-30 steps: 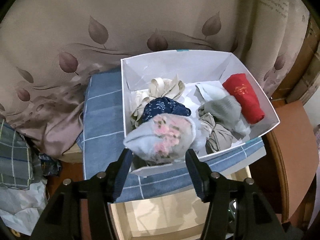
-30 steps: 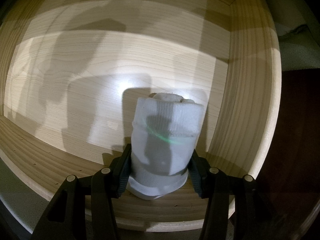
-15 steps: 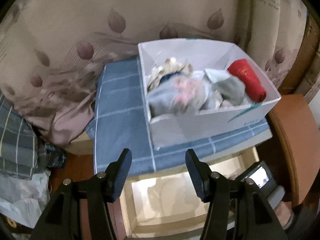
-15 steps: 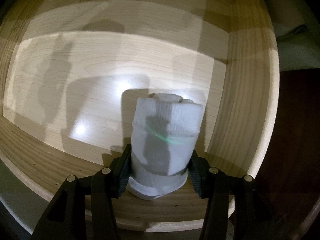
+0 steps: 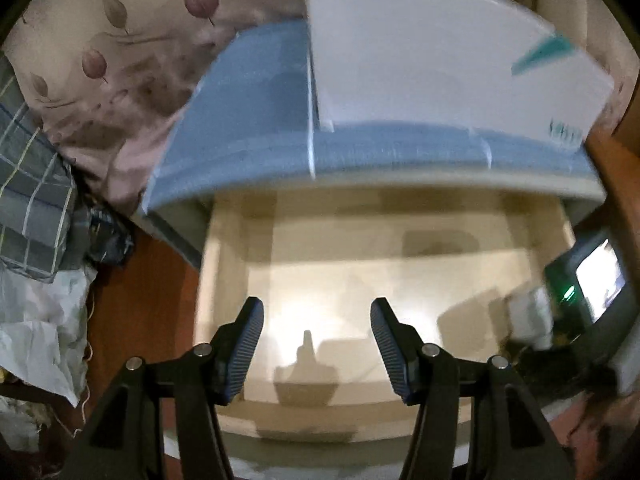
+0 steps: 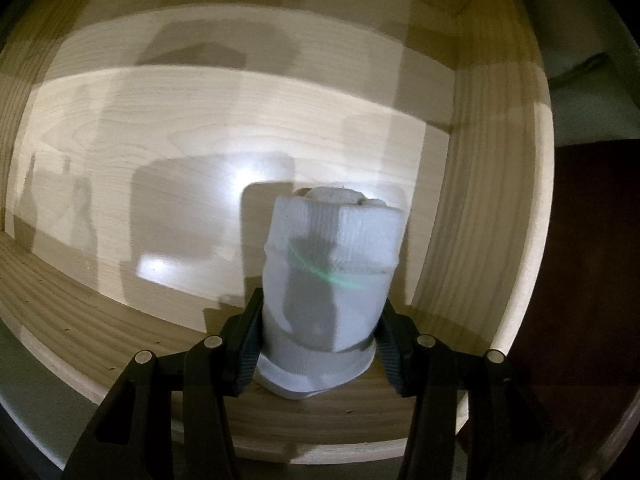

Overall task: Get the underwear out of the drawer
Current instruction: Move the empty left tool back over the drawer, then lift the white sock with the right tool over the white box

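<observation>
Right wrist view: right gripper pointing steeply down into a pale wooden drawer; both ribbed pads pressed against the sides of a white rolled underwear bundle, which stands upright between the fingers, its folded cuff uppermost and its base on the drawer's front edge. Bundle location: near the drawer's right wall, centre of frame toward 6 o'clock. A thin green line of light crosses the roll. Drawer floor bare to the 9 o'clock side, marked with shadows and bright patches. Left wrist view, blurred: left gripper with jaws standing apart, nothing between them, above the same open drawer. The white roll appears at 3 o'clock beside a lit device screen. At 12 o'clock, a white cardboard box resting on a blue checked cloth; at 10 o'clock, a leaf-patterned curtain; at 9 o'clock, plaid fabric.
</observation>
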Available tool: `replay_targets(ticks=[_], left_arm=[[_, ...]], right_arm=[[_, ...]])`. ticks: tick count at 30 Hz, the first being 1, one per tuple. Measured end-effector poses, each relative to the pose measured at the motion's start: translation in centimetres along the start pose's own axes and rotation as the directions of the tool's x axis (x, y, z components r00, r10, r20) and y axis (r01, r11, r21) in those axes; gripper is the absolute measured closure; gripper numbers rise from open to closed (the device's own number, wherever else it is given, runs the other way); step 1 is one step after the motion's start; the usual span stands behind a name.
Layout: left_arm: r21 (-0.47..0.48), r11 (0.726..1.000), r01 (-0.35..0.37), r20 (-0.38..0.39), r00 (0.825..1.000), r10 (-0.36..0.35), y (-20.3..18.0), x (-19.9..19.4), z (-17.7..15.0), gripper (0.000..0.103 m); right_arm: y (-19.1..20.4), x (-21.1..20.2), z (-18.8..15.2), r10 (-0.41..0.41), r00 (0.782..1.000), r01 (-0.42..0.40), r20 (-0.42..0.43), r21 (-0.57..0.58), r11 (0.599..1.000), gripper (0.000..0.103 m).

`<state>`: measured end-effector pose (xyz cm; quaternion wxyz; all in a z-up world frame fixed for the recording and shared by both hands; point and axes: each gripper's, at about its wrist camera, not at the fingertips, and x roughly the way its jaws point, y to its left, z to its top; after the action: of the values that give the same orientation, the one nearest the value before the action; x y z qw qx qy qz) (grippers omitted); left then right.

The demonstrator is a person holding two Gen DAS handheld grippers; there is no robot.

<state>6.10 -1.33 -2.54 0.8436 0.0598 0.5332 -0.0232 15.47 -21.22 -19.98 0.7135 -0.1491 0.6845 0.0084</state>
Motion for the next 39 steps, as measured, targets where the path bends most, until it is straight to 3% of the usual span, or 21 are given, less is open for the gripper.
replay_targets(ticks=[8,16,24,34,39], left_arm=[[-0.087,0.996,0.019,-0.035,0.999,-0.022,-0.3,2.7,-2.1,0.046],[-0.108,0.994,0.026,-0.058,0.998,-0.032,-0.3,3.7,-2.7,0.046],[-0.189,0.982,0.027,-0.06,0.997,-0.039,1.0,4.2,-2.9,0.046],[-0.15,0.989,0.005,-0.017,1.0,-0.008,0.3,3.1,-2.8,0.046],[-0.161,0.987,0.009,-0.019,1.0,-0.012,0.6,3.2,-2.8,0.046]], right_arm=[[-0.6,-1.1,-1.0,0.024,0.998,-0.025,0.062,0.018,1.0,0.057],[-2.5,-2.1,-2.2,0.072,0.987,-0.079,0.14,0.042,0.996,0.057],[-4.7,-3.8,-4.1,0.117,0.961,-0.138,0.252,0.065,0.988,0.057],[-6.2,-6.9,-5.7,0.165,0.926,-0.196,0.339,0.06,0.979,0.057],[-6.4,-8.6,-6.8,0.155,0.916,-0.186,0.371,0.05,0.981,0.058]])
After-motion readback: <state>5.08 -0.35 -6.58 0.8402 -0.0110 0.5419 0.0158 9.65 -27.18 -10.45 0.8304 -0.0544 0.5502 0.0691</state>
